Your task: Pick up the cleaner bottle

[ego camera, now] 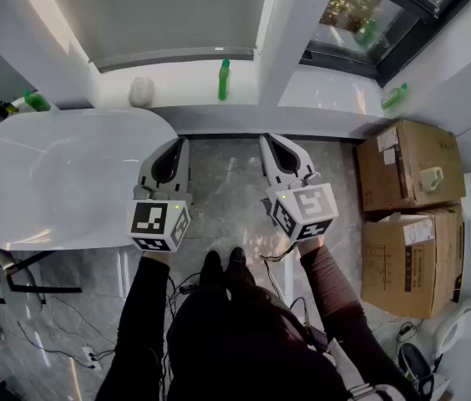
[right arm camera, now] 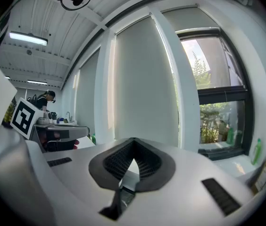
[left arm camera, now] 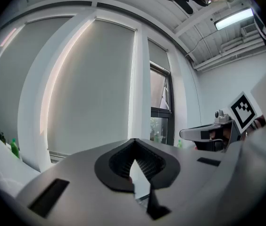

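Head view showed the cleaner bottle [ego camera: 223,79], green and slim, standing upright on the white window sill [ego camera: 185,86] at 12 o'clock from the person, well apart from both tools. The left gripper [ego camera: 177,142] and the right gripper [ego camera: 269,140] were held side by side over the stone floor, both aimed toward the sill. The bottle lay at about 1 o'clock from the left tips and about 11 o'clock from the right tips. Neither hand looked clearly nearer, so either could probably make the reach.

Left gripper view had its jaws clenched together with nothing between them, and right gripper view showed the same, pads meeting on empty air. Whichever went would need to spread its jaws before arriving. Because the bottle's long axis ran vertically, a level approach with the pads on either side of its body seemed the natural grasp.

Two more green bottles complicated the choice, one [ego camera: 394,96] at 2 o'clock on the right-hand sill and another [ego camera: 37,101] at 10 o'clock beyond the bathtub [ego camera: 60,178]. I judged the middle one to be the target.
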### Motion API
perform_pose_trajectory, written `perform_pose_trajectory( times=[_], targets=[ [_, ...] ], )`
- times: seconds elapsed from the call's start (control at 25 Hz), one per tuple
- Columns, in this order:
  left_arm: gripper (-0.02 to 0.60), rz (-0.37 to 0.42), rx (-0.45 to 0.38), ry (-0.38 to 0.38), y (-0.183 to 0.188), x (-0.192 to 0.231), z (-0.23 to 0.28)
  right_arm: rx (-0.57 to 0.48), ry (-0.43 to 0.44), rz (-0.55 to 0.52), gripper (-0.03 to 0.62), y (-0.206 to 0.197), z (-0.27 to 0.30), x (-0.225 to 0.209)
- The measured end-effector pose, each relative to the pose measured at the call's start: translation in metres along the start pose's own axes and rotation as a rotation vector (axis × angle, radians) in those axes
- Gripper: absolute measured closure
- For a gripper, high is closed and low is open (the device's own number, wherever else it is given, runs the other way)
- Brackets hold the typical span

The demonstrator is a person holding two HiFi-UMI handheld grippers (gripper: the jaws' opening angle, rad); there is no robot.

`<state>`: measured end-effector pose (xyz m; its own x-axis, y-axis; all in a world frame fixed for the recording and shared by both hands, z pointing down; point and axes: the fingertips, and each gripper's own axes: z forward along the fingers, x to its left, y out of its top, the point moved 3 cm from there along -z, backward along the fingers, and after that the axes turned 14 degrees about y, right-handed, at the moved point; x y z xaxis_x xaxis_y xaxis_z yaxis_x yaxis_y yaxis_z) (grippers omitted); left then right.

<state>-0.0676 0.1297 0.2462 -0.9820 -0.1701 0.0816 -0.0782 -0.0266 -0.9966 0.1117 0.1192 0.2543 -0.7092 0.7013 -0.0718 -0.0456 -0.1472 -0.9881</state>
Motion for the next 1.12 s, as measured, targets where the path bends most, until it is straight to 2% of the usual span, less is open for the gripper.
perform_pose_trajectory(
  times=[0.52,1.12],
  targets=[
    [0.575,0.006,0.003,0.015,-0.001,-0.012,0.003,-0.003,-0.01,0.017,0.594,-0.006,-0.016,-0.017],
    [0.574,0.024,0.002,0.055,-0.006,-0.032,0.035,0.012,0.029,0.029,0.594,-0.014,-0.022,-0.05]
  ],
)
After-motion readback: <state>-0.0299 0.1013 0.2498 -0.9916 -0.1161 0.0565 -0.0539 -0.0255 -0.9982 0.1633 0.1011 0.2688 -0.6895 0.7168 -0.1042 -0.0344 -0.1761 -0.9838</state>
